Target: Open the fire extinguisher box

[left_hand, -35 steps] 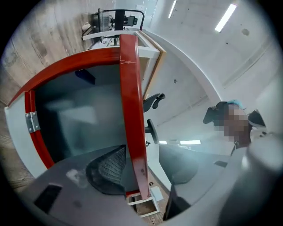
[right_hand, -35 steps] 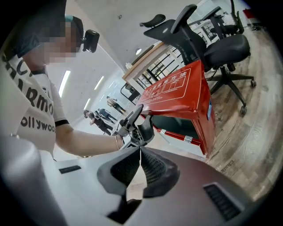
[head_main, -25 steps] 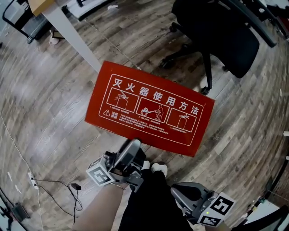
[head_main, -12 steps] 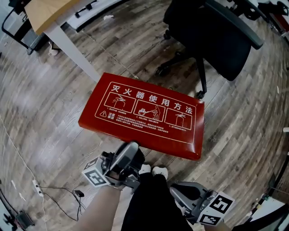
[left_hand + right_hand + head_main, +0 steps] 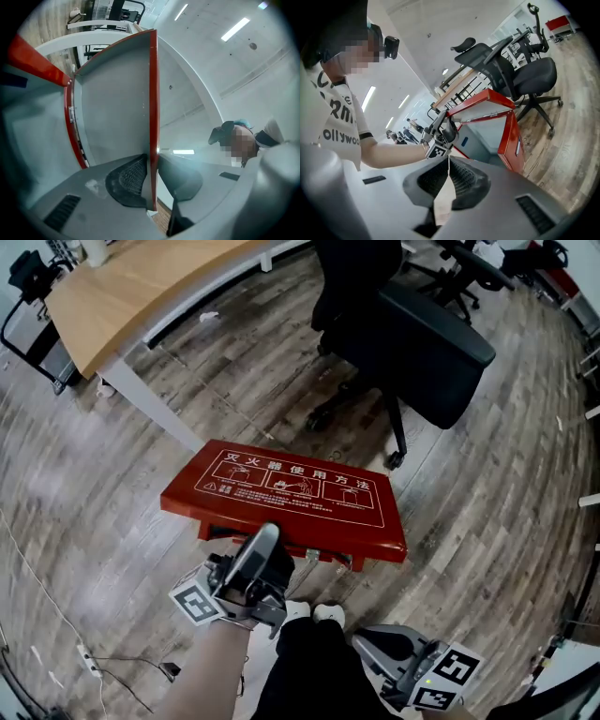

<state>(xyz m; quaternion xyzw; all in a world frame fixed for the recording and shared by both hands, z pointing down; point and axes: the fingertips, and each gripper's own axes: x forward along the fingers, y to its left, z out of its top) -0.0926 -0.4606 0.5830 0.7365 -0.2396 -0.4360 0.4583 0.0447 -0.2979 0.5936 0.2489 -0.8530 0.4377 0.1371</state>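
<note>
Pinching the crosswise lid [image 5: 281, 489] by its near long edge, left claw [image 5: 153, 161] closing (right claw [image 5: 448, 161] pressed together).

Red lid [image 5: 286, 488], white print, grey inside. Black chair [image 5: 412, 343]. Grey-brown wood-grain floor [image 5: 487, 493]. Light wood desk [image 5: 141, 287], white leg.

Office: desk [image 5: 131, 296], swivel chair [image 5: 427, 357].
</note>
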